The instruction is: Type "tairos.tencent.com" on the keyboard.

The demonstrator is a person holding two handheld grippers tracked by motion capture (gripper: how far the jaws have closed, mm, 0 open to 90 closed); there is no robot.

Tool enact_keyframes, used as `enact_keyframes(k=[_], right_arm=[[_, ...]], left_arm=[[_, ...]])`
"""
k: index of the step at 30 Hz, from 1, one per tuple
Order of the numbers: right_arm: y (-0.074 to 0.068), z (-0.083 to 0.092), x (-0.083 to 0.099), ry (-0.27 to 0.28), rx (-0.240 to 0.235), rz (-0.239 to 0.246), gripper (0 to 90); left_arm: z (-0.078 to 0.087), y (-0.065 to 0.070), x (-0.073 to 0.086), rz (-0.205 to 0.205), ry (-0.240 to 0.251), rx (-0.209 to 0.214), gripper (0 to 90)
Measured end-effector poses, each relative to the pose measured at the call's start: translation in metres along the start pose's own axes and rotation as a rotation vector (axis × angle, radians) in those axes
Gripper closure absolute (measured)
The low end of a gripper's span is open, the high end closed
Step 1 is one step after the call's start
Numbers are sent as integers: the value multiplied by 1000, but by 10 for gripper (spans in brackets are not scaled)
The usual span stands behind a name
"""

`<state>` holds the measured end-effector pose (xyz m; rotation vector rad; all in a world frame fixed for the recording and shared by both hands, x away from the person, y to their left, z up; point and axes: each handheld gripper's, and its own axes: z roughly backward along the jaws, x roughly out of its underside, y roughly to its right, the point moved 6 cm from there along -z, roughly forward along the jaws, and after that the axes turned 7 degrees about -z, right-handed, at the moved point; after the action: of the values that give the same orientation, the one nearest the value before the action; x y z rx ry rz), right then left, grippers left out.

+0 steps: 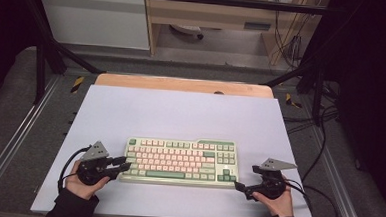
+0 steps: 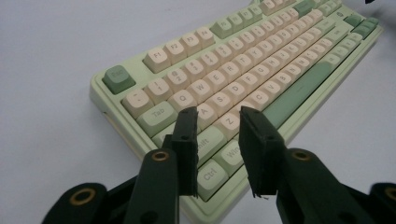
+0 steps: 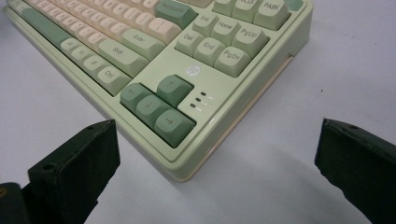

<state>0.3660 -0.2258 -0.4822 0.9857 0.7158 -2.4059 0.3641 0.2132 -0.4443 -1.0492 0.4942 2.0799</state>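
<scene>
A pale green keyboard [image 1: 180, 162] with cream and green keys lies flat on the white table mat [image 1: 180, 113]. My left gripper [image 1: 123, 164] sits at the keyboard's near-left corner. In the left gripper view its jaws [image 2: 217, 114] stand a narrow gap apart above the Shift and Z keys of the keyboard [image 2: 243, 70], with nothing pinched between them. My right gripper [image 1: 245, 177] rests by the near-right corner. In the right gripper view its jaws [image 3: 217, 128] stand wide apart on either side of the arrow-key corner of the keyboard [image 3: 154, 56], not touching it.
A wooden table edge [image 1: 182, 84] runs behind the mat. Black frame bars [image 1: 43, 65] and loose cables [image 1: 324, 145] flank the table. Each gripper trails a black cable [image 1: 68, 164] over the mat. White mat surface extends beyond the keyboard.
</scene>
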Motion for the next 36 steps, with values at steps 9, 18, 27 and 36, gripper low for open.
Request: enact_keyframes(k=[9, 18, 27, 36], right_arm=[[0, -1, 0, -4, 0, 6, 5], [0, -1, 1, -7, 0, 6, 5], [0, -1, 1, -7, -1, 8, 5], [0, -1, 1, -5, -2, 9, 5]], left_arm=[[-9, 5, -12, -12, -9, 2, 826], [-24, 13, -26, -33, -12, 20, 899], [-40, 20, -36, -48, -27, 32, 900], [-56, 25, -46, -51, -30, 36, 900]])
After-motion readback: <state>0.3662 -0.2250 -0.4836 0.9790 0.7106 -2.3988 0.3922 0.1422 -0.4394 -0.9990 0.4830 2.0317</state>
